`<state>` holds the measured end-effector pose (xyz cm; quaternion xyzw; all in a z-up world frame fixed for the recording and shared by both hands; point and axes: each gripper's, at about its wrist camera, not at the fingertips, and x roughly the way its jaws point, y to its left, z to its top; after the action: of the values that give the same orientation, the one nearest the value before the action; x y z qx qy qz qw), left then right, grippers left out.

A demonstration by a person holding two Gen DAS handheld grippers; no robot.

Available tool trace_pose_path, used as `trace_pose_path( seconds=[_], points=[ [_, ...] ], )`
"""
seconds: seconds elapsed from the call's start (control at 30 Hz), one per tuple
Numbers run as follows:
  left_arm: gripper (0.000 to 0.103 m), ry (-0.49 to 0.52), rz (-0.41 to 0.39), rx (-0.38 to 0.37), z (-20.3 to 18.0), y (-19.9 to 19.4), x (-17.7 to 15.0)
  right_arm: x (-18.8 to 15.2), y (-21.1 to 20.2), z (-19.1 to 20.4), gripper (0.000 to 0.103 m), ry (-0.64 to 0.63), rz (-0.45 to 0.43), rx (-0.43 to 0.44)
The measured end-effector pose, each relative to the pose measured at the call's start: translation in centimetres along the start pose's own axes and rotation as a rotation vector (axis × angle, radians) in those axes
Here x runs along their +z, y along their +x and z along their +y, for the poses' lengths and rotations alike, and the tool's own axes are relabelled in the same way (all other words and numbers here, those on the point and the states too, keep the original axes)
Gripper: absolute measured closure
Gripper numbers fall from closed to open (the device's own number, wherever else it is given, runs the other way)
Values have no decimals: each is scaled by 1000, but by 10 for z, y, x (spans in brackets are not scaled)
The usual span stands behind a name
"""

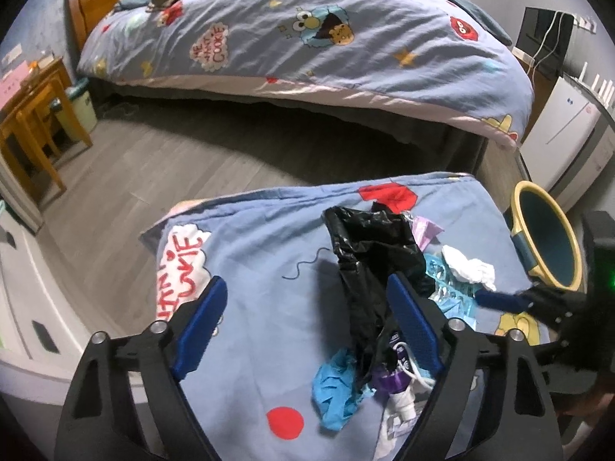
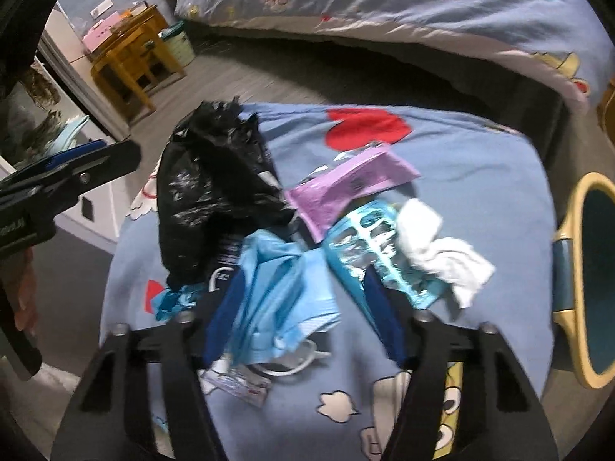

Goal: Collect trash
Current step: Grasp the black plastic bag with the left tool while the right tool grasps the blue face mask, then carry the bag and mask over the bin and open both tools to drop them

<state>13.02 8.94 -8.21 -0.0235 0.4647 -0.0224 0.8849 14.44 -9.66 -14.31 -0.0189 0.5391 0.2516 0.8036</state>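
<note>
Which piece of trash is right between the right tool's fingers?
The light blue face mask. It lies between the right tool fingers; the black plastic bag, purple packet and white tissue lie farther off.

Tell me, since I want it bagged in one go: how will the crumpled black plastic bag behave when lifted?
The black plastic bag looks thin and creased, so it will probably hang limp and weigh little. Its glossy film may slip between pads. It overlaps the blue face mask, so it might drag that along.
</note>
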Motion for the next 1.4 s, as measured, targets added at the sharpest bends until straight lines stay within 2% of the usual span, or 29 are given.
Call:
trace_pose_path(
  seconds=[0.03, 0.1, 0.17, 0.3, 0.33, 0.37, 0.4, 0.5, 0.73, 0.87, 1.1, 1.4],
  points=[
    [19, 1, 2, -2, -1, 2, 0, 0, 1, 0, 64, 4, 7, 20],
    [23, 9, 10, -8, -5, 8, 0, -1, 2, -1, 88, 13, 22, 57],
    [26, 10, 21, -22, -10, 13, -1, -2, -2, -1, 94, 10, 16, 57],
    [52, 22, 63, -68, -21, 27, -2, -2, -12, -8, 96, 33, 0, 69],
    [56, 28, 77, -85, -25, 30, -3, -2, -15, -9, 96, 35, -5, 71],
    [67, 39, 87, -88, -28, 33, -4, -2, -17, -10, 96, 34, -8, 71],
    [83, 60, 102, -93, -33, 35, -6, -2, -20, -11, 96, 34, -11, 71],
    [99, 104, 100, -100, -43, 33, -6, -1, -27, -16, 96, 39, -24, 72],
    [100, 155, -20, -51, -54, 5, 5, 4, -55, -24, 97, 61, -88, 66],
    [101, 117, -87, -87, -52, -16, 16, 5, -72, -28, 97, 80, -127, 61],
    [101, 115, -176, -109, -57, -47, 25, 6, -110, -35, 97, 115, -205, 36],
    [101, 130, -216, -155, -70, -65, 28, -3, -171, -56, 97, 194, -334, 17]
  ],
)
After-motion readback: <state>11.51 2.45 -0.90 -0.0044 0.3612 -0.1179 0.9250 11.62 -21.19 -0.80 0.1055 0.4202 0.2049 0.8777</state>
